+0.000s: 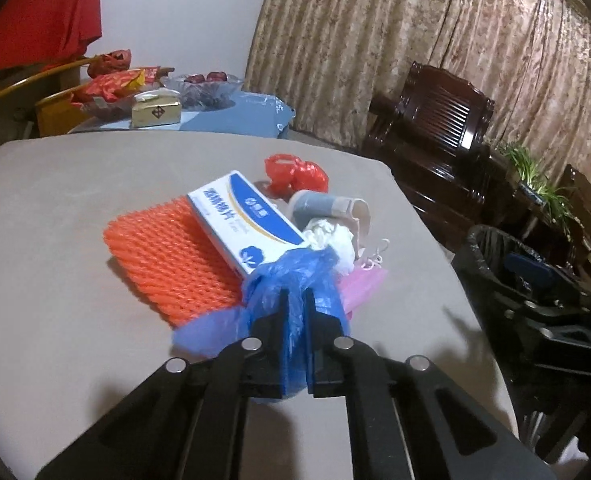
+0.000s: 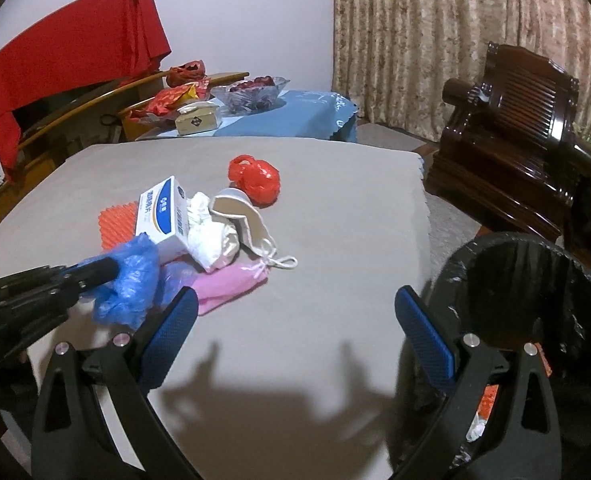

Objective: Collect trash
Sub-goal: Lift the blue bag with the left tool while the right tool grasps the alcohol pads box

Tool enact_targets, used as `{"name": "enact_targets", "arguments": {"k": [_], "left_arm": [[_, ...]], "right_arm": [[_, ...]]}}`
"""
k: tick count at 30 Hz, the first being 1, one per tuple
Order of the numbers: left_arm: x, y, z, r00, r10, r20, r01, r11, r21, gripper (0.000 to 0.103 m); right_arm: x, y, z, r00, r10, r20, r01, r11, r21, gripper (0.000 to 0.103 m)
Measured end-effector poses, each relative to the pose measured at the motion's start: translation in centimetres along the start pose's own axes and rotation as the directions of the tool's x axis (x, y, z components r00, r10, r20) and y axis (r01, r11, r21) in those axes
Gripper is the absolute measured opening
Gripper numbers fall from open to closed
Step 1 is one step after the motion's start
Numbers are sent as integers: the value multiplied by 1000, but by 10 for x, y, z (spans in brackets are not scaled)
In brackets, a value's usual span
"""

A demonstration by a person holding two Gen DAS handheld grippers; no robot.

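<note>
Grey table (image 2: 335,240): one blue bag (image 1: 295,276) pinched, left claw (image 1: 295,300).

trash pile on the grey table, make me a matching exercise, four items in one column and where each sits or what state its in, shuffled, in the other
Items
1. crumpled blue plastic bag
2. orange foam net sleeve
3. knotted red plastic bag
4. bin lined with black plastic

Places or states
A. lying flat, partly under the white and blue cardboard box
B. standing off the table's right edge
C. pinched in the left tool
D. at the far side of the pile

Pairs: 1-C, 2-A, 3-D, 4-B
</note>
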State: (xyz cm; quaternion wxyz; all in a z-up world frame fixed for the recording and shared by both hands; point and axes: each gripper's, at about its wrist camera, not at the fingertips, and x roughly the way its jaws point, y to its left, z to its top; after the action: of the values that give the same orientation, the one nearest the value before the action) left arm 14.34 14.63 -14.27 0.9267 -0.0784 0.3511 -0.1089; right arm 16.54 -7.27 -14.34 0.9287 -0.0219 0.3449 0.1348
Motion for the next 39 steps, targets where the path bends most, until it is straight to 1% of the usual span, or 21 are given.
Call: {"name": "enact_targets", "arguments": {"k": [3,6,10,14,18,19,20,22,25,27,30,32,34,35,36,37,39], "left_arm": [[-6,11,1,1000,7,-3,-7,1000,-29,4],[-13,21,-1,999,44,0,-44,998,-35,4],[-26,38,0,995,98,34,-96,994,-61,4],[-37,50,6,988,133,79,-127,989,-76,3],[-42,60,12,983,153,105,-143,985,-95,3],[-42,63,13,982,156,107,-146,984,-99,3],[-41,65,14,981,161,108,-150,984,-100,3],[-37,68,13,980,171,102,-162,982,-95,3],[-28,77,8,984,164,64,-157,982,-104,3],[-24,81,2,986,164,41,-160,982,-99,3],[-18,88,-8,990,144,-7,-144,985,-96,5],[-16,92,-13,990,137,-24,-138,985,-101,10],[-13,96,-19,992,120,-45,-125,986,-110,32],[-12,97,-21,992,113,-49,-118,987,-114,37],[-11,98,-23,993,106,-53,-111,987,-116,45],[-10,98,-26,993,99,-60,-105,988,-116,50],[-7,97,-29,993,92,-76,-100,989,-110,55]], "right_arm": [[4,5,4,1000,13,-2,-13,1000,3,96],[8,13,5,1000,22,-7,-22,1000,-14,96],[13,22,6,999,40,-11,-40,999,-30,96],[20,40,15,996,87,3,-87,995,-53,96],[34,69,28,988,154,16,-151,984,-91,95],[37,74,30,987,162,16,-159,982,-98,94],[42,81,32,986,168,11,-165,980,-111,91],[54,94,35,984,178,-13,-178,975,-135,81],[69,108,37,983,180,-38,-183,969,-163,79],[77,113,37,983,179,-50,-185,967,-174,79],[88,118,37,981,180,-71,-191,963,-192,78],[92,118,35,981,177,-79,-190,960,-204,78],[95,117,34,980,180,-87,-195,959,-207,77],[96,117,34,979,182,-90,-197,958,-207,77],[96,116,35,979,183,-91,-199,958,-208,76],[97,116,35,979,184,-91,-200,957,-212,76],[98,116,37,978,189,-94,-205,955,-213,75]]}}
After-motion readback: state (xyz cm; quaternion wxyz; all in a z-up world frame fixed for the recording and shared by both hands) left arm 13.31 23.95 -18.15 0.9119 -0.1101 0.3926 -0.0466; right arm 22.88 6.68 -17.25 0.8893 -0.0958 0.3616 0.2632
